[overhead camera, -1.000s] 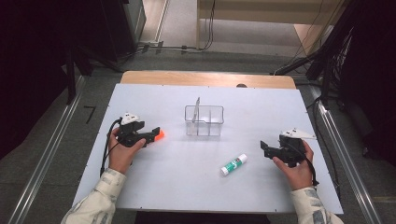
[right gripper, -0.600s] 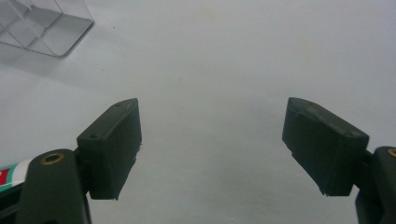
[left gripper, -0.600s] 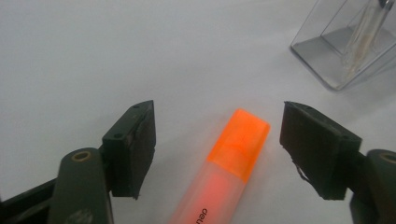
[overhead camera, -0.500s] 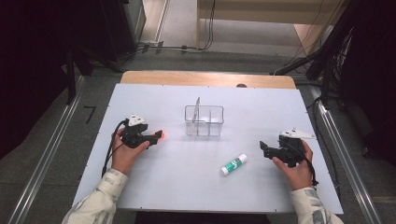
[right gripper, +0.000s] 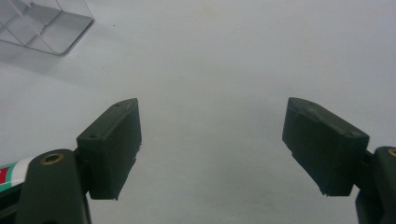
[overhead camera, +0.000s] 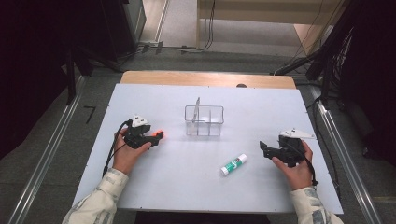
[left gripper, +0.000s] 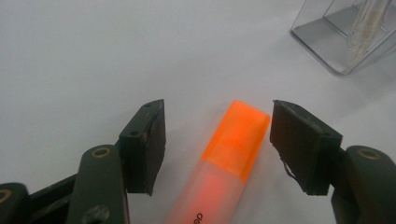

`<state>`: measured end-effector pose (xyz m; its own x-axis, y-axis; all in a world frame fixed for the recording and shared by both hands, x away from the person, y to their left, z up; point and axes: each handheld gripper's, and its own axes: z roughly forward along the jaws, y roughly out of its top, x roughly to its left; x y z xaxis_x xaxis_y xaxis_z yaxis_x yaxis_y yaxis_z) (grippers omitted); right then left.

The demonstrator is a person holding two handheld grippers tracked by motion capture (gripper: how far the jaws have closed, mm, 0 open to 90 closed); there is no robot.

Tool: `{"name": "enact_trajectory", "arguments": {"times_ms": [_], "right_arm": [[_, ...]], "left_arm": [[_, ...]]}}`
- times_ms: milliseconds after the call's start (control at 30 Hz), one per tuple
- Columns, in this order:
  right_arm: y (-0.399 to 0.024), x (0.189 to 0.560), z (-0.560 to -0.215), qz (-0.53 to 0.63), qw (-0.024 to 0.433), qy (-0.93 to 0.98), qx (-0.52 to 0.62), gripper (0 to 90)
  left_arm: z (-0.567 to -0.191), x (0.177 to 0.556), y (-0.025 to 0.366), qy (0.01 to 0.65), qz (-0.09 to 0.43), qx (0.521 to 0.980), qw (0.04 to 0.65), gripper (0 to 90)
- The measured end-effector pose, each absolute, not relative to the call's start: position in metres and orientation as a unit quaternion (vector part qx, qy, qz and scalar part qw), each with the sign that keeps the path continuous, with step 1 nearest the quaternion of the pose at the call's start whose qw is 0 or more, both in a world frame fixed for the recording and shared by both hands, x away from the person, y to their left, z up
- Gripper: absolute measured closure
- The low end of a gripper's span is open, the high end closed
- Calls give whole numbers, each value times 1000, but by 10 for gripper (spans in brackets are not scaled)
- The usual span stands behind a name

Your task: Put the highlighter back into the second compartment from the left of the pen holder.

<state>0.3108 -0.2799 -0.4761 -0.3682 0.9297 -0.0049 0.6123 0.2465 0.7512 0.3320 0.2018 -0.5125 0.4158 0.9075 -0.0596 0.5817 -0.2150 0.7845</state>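
Left claw (left gripper: 217,140), just closing, straddles the half-cropped orange highlighter (left gripper: 224,158) untouched; right claw (right gripper: 212,149) wide.

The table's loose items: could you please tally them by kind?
Orange highlighter: 1
Glue stick: 1
Clear plastic organiser: 1
Total: 3

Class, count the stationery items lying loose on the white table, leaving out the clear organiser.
2. An orange highlighter lies between the left gripper's jaws, left of the clear organiser. A glue stick lies nearer the front, right of centre.
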Motion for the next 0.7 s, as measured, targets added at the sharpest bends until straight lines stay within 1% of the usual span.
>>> {"name": "enact_trajectory", "arguments": {"times_ms": [233,333,500,667,700], "right_arm": [[-280,311,-476,340,233,754,511,184],[-280,311,-476,339,234,754,511,185],[-279,311,-476,338,234,755,511,185],[-279,311,-477,338,235,756,509,185],[-279,311,-477,337,235,756,509,184]], "left_arm": [[-517,334,199,487,204,761,378,429],[-517,334,198,481,204,765,377,484],[-518,334,196,476,213,768,371,548],[-517,334,196,477,217,769,365,671],[-517,334,196,478,217,770,363,674]]}}
